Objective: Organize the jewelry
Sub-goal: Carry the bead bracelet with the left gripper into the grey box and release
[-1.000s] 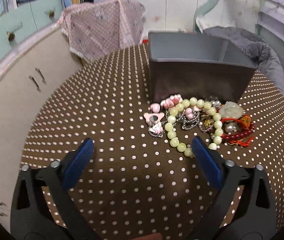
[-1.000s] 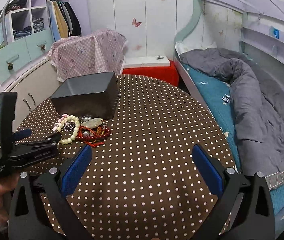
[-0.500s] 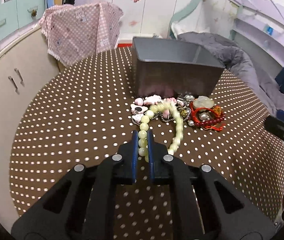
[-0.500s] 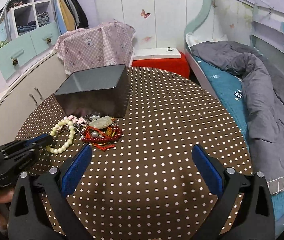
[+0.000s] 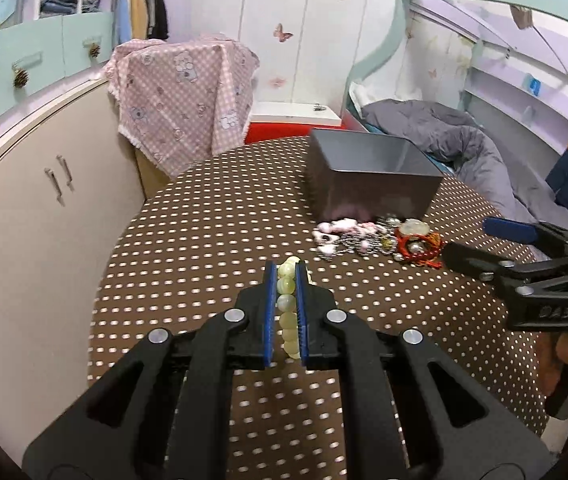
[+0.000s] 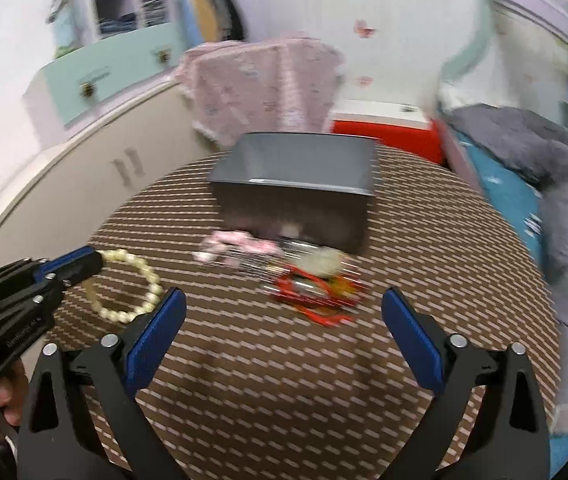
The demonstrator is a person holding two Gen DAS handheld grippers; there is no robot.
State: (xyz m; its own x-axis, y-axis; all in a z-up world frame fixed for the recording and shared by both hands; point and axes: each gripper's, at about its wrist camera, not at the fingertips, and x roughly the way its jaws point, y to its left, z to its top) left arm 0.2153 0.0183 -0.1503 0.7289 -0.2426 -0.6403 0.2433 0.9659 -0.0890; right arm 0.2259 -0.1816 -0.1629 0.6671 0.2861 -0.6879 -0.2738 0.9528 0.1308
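Note:
My left gripper [image 5: 285,276] is shut on a pale green bead bracelet [image 5: 287,308] and holds it off the jewelry pile; in the right wrist view the bracelet [image 6: 130,286] hangs as a loop from the left gripper [image 6: 98,260]. The pile [image 5: 379,238] of pink charms, silver chains and red bracelets lies in front of the grey box [image 5: 367,178]. My right gripper [image 6: 282,320] is open and empty, just short of the red bracelets [image 6: 309,292]; it also shows at the right of the left wrist view [image 5: 471,242].
The round table [image 5: 204,240] has a brown polka-dot cloth. A beige cabinet [image 5: 24,208] stands at the left, a pink checked cloth [image 5: 182,92] behind, a bed with a grey duvet [image 5: 443,136] at the right.
My left gripper closed on the green bead bracelet and pulled it left, away from the pile. My right gripper moved in towards the pile and stays open.

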